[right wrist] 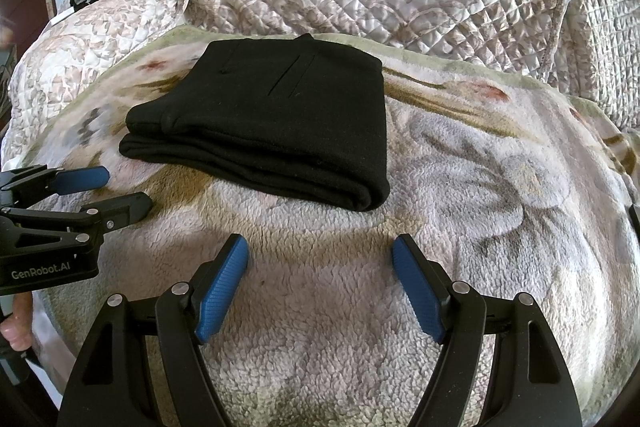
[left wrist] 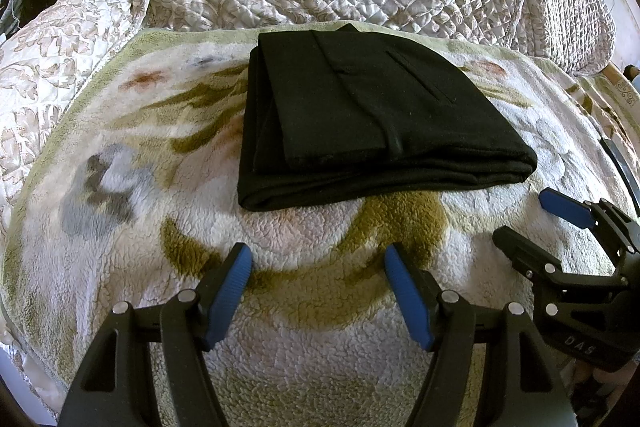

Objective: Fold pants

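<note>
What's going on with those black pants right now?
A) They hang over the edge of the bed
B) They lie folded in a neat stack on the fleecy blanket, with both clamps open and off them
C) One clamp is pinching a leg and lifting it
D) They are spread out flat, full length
B: the black pants sit as a layered bundle on the fleecy blanket, while the left gripper and right gripper are open, short of the cloth.

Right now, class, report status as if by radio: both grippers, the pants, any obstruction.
Left gripper open, empty. Right gripper open, empty. Black pants folded in a stack on the fleece blanket, untouched. Nothing between grippers and pants.
</note>
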The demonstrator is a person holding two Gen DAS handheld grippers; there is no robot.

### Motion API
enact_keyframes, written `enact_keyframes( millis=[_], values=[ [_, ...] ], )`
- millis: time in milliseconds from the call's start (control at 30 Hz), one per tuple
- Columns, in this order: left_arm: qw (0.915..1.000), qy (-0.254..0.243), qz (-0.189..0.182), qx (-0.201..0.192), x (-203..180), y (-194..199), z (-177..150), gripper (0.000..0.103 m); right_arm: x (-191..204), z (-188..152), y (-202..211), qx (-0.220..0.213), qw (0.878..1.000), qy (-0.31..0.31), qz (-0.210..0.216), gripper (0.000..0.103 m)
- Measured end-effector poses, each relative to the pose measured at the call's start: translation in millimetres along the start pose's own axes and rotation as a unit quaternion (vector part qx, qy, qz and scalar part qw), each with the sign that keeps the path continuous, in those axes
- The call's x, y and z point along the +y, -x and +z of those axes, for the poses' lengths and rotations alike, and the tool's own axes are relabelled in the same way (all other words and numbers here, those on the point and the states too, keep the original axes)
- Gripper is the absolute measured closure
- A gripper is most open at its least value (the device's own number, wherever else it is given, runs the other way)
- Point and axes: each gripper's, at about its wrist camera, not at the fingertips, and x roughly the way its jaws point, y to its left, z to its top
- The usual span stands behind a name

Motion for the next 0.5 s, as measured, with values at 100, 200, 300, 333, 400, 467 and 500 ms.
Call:
enact_keyframes(
  millis=[100,200,300,333,400,467,500],
  values=[
    [1.0000,0.000,0.000,0.000,0.1,0.0,0.1,0.031,-1.6,1.1,-1.2,-0.003,1.000,0.000,-0.001,0.028],
    [1.0000,0.000,-0.001,0.001,0.3,0.2,0.0,0.031,1.1,-3.0,0.6,-0.008,1.000,-0.001,-0.003,0.028],
    [1.0000,0.000,-0.001,0.000,0.0,0.1,0.2,0.031,1.3,-3.9,1.4,-0.013,1.000,-0.003,-0.003,0.028],
    [1.0000,0.000,0.000,0.000,-0.1,0.2,0.2,0.031,1.0,-3.9,1.2,-0.014,1.000,-0.003,-0.003,0.028],
    [1.0000,0.000,0.000,0.000,0.0,0.1,0.2,0.031,1.8,-4.0,0.9,-0.015,1.000,-0.003,-0.005,0.028],
    [1.0000,0.001,-0.001,0.000,0.2,0.2,0.0,0.031,2.1,-4.1,0.7,-0.016,1.000,-0.004,-0.004,0.028],
    [1.0000,0.001,-0.001,0.000,0.3,0.2,-0.2,0.031,3.1,-5.1,1.1,-0.016,1.000,-0.005,-0.004,0.028]
  ],
)
